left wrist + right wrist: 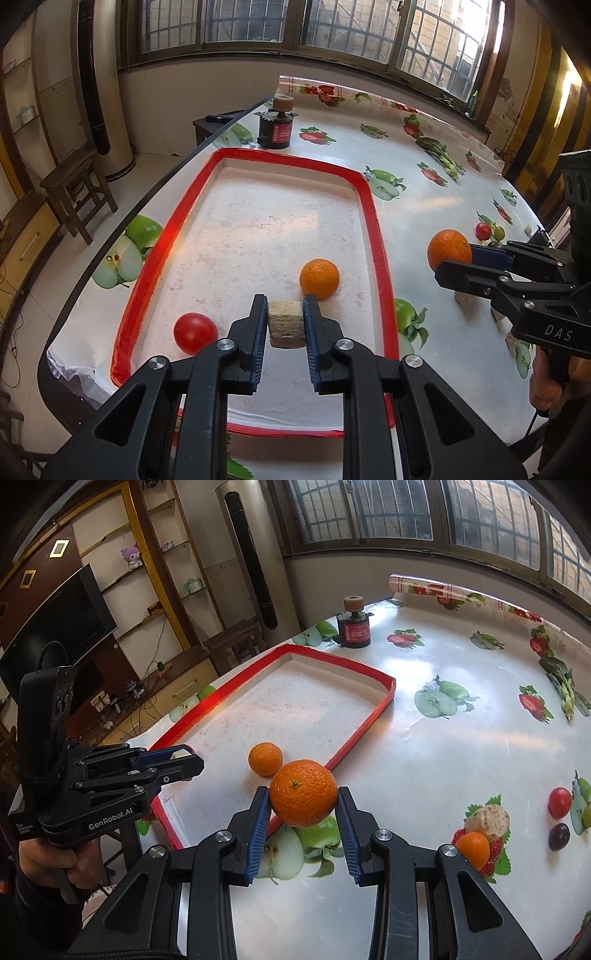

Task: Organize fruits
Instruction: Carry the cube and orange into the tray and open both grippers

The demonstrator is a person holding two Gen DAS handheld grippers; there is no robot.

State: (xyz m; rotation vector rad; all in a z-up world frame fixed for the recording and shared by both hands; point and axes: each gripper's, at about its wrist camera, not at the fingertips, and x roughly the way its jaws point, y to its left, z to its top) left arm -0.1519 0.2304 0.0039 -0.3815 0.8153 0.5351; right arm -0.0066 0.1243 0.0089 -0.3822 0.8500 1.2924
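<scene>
My left gripper [285, 306] is shut on a tan fibrous block [286, 324] and holds it over the near end of the red-rimmed tray [369, 206]. In the tray lie a small orange [319, 278] and a red tomato [195, 333]. My right gripper [302, 801] is shut on a large orange [303, 792] and holds it above the tablecloth just outside the tray's right rim [369, 712]. The right gripper with its orange [449, 250] also shows in the left wrist view. The left gripper [184, 760] shows in the right wrist view, over the tray.
On the fruit-print tablecloth [424, 760] to the right lie a tan lump [487, 818], a small orange [474, 849], a red tomato [559, 802], a dark grape [559, 836] and a green grape [587, 814]. A black-and-red can [276, 129] stands beyond the tray. The table edge runs left.
</scene>
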